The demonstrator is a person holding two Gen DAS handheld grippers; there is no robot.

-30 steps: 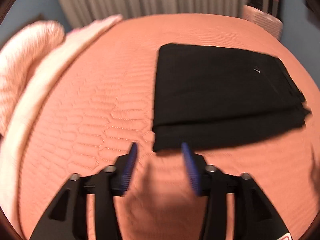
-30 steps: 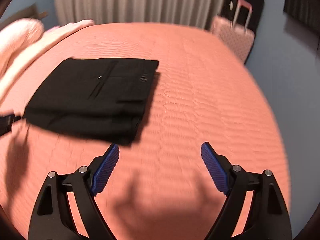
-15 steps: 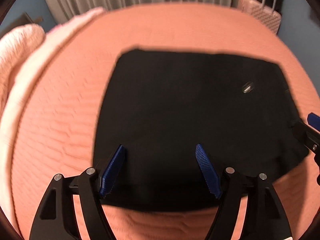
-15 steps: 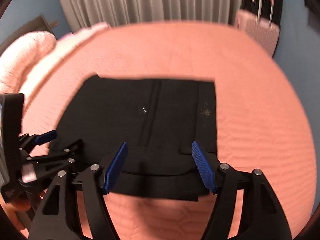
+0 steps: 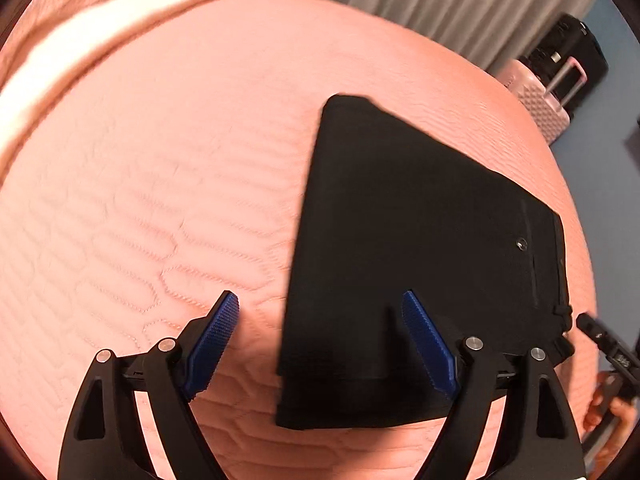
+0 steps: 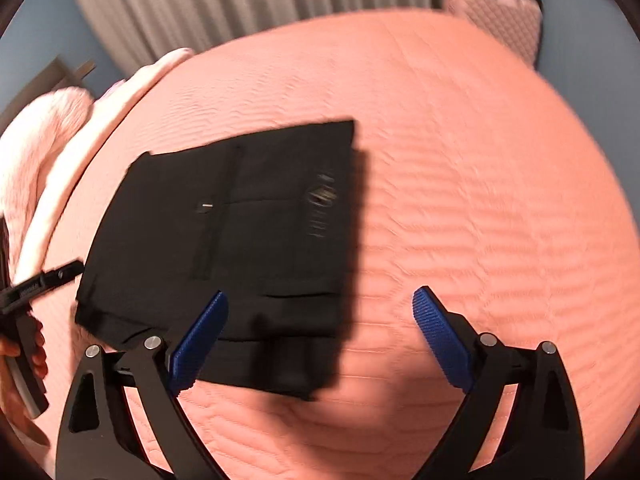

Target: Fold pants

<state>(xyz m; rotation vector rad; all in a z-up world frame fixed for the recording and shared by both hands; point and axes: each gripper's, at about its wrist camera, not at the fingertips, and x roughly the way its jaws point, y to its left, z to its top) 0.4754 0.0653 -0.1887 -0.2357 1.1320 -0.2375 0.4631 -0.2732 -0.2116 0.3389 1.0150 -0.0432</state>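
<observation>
A bed covered in a salmon-pink quilted bedspread (image 5: 168,184) fills both my views, with grey pleated curtains (image 6: 224,4) along the far wall, blue-grey walls at the sides, and a pale pink textured suitcase (image 5: 538,108) standing off the far right corner. Much is hard to read: the right wrist view is smeared with motion blur, so the small marks on the cloth there are only streaks, and the suitcase is cut off at its top edge. A fluffy pale pink blanket (image 5: 60,52) is bunched along the far left edge of the bed, partly out of frame. The black pants (image 5: 420,240), folded into a flat, thick rectangle, lie on the bedspread right of centre in my left view; their layered near edge is lost in shadow. My left gripper (image 5: 326,344) tilts steeply down over the pants' near left corner, its jaws having just been opening and now wide; the blue ribbed right pad is above the cloth, the left pad above bare quilt, neither pressing on anything. My right gripper (image 6: 326,342) points steeply down at the pants' near right corner, jaws likewise just spread wide, gripping nothing. Each view catches the other gripper's tip and part of my hand at its edge.
</observation>
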